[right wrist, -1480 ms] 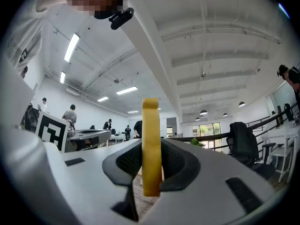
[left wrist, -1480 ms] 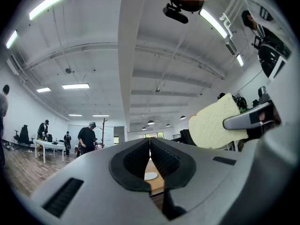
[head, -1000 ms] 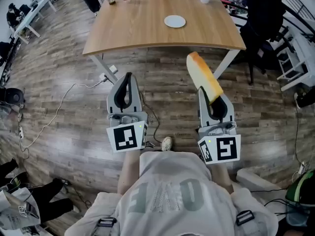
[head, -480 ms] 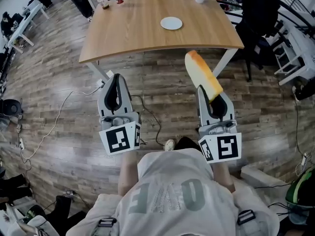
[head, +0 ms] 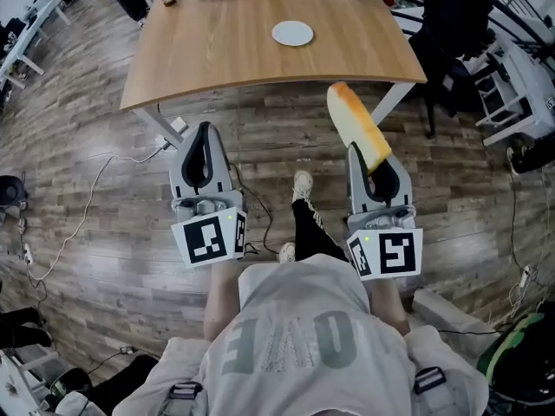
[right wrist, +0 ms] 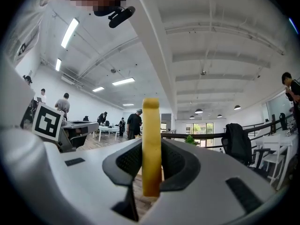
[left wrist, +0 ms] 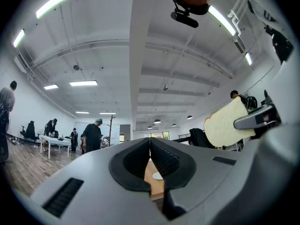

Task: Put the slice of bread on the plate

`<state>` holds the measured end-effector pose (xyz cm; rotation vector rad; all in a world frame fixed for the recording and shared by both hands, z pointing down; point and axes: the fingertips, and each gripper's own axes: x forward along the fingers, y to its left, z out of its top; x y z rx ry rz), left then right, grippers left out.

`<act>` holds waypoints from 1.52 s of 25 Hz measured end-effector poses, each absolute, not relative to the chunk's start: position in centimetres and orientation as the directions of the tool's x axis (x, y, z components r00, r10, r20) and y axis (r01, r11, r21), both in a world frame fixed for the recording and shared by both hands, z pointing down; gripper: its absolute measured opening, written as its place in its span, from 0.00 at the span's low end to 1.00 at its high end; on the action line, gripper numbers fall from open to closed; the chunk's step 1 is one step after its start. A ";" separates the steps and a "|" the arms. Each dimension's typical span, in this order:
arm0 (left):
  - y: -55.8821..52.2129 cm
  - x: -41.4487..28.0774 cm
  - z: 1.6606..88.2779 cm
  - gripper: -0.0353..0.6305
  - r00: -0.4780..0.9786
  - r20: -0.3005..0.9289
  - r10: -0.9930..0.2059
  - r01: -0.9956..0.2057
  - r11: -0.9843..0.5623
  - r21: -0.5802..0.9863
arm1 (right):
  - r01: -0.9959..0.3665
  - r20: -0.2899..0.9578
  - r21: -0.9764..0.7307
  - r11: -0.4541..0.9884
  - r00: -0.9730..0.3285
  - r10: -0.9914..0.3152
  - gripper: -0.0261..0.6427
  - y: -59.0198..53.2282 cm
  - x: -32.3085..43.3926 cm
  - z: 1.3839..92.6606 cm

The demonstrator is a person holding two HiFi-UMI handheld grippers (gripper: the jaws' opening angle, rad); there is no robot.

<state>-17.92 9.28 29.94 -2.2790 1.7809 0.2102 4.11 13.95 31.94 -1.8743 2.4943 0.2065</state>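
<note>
In the head view my left fingers (head: 218, 161), lower left of centre, are shut together with nothing in them. My right fingers (head: 397, 187), lower right, pinch the near end of the slice of bread (head: 355, 130), which juts away from me over the wooden floor (head: 95, 180). The plate (head: 292, 33) lies bare at top centre on the worktop (head: 217, 59), well apart from the slice. In the left gripper view the ribbed pads (left wrist: 165, 157) meet mid-frame with no gap, and the plate shows tiny just below them. In the right gripper view the slice stands edge-on at centre, clamped on both faces by narrowly parted fingers. I judge the carry is what matters. I should keep the pinch gentle so the crumb doesn't tear, bring the slice right over the plate, roll my wrist so one face turns down, lower it until it rests, and only then let go.
</note>
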 end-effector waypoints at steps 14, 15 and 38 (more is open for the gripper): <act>-6.5 -14.2 28.7 0.07 0.220 -0.251 -0.943 -0.969 -0.182 -0.165 | -0.948 -0.113 0.108 0.300 -0.312 -0.943 0.17 -6.1 8.1 31.4; -8.0 -14.1 28.7 0.07 0.214 -0.244 -0.946 -0.971 -0.177 -0.163 | -0.948 -0.101 0.100 0.302 -0.312 -0.945 0.17 -7.6 8.4 31.6; -29.9 -10.0 27.2 0.07 0.161 -0.245 -0.956 -0.978 -0.121 -0.168 | -0.902 -0.027 0.237 0.361 -0.378 -0.925 0.17 -29.7 11.7 31.8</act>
